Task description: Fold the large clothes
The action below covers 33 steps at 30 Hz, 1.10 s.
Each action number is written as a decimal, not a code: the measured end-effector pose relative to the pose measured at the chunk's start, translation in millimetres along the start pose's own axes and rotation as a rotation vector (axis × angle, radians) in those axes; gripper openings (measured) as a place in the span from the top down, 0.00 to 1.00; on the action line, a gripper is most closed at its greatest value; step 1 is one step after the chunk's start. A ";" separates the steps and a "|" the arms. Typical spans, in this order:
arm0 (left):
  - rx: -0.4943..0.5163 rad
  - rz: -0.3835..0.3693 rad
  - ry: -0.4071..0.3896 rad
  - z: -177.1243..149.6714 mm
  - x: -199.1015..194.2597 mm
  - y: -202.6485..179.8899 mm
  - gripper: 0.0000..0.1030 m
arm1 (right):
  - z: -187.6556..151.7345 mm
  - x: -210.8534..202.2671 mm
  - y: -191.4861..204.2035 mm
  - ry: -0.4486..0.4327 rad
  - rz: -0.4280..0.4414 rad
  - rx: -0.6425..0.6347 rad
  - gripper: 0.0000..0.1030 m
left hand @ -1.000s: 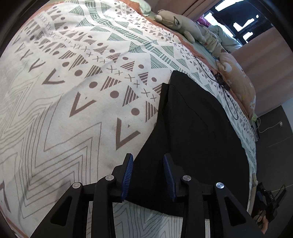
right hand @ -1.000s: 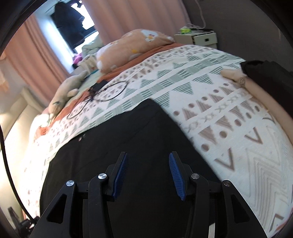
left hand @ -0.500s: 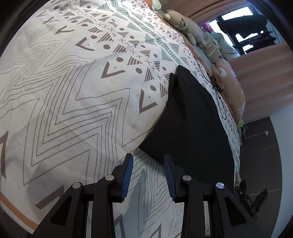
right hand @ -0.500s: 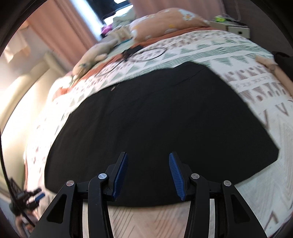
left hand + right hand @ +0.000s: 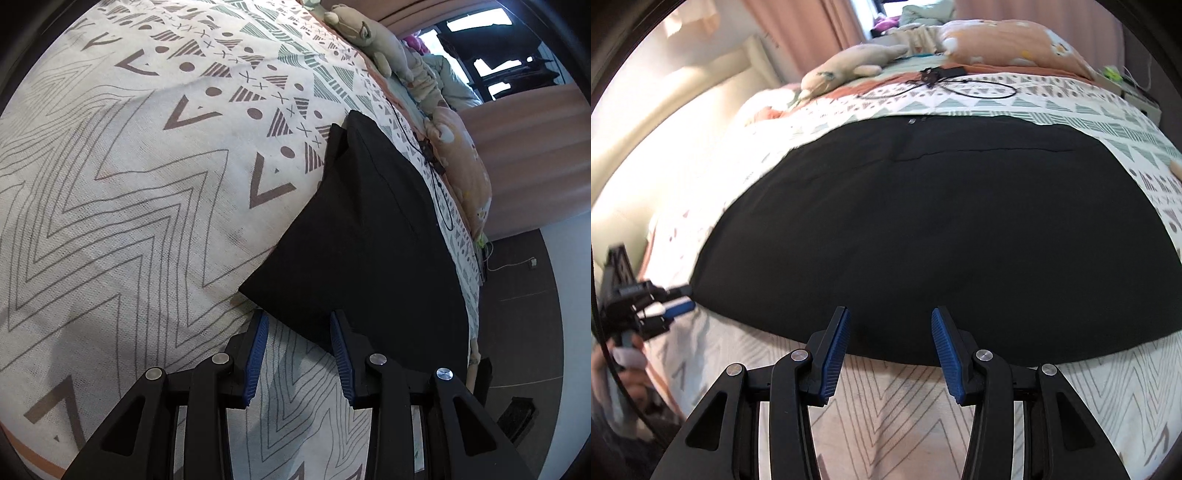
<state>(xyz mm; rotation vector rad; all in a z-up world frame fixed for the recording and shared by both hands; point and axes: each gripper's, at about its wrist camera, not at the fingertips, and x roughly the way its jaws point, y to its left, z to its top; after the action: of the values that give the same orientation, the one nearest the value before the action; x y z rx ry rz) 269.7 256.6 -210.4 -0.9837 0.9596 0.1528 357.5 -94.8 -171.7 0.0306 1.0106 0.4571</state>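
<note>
A large black garment [image 5: 373, 236] [image 5: 938, 236] lies spread flat on a patterned bedspread [image 5: 129, 192] [image 5: 908, 410]. My left gripper [image 5: 297, 326] is open at the garment's near corner, its tips just at the hem. The near hem runs across the right wrist view, and my right gripper [image 5: 890, 321] stands open over it with nothing between its fingers. The left gripper [image 5: 670, 304] also shows at the far left of the right wrist view, held by a hand.
Plush toys [image 5: 369, 33] [image 5: 846, 66] and an orange pillow [image 5: 1008, 40] [image 5: 465, 173] lie at the head of the bed. A black cable [image 5: 956, 86] [image 5: 436, 184] loops beyond the garment. Dark floor [image 5: 517, 306] lies off the bed's right edge.
Both grippers have drawn back from over the garment to its near hem, staying open. The right view has swung left, so the whole garment now shows.
</note>
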 end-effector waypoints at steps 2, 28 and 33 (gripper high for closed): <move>-0.018 0.002 -0.006 0.8 1.5 1.7 0.47 | -1.2 5.3 2.3 0.013 -0.009 -0.006 0.55; 0.009 -0.004 -0.082 13.9 29.9 -14.8 0.72 | 26.1 61.9 8.7 0.093 -0.070 -0.010 0.54; 0.020 0.027 -0.111 11.6 27.0 -22.6 0.76 | 51.9 80.6 11.9 0.107 -0.110 -0.026 0.55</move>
<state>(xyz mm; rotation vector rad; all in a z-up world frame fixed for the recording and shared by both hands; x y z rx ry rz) 304.6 244.4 -213.8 -0.9347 0.8716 0.2177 431.9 -43.7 -206.1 -0.0731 1.1055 0.3747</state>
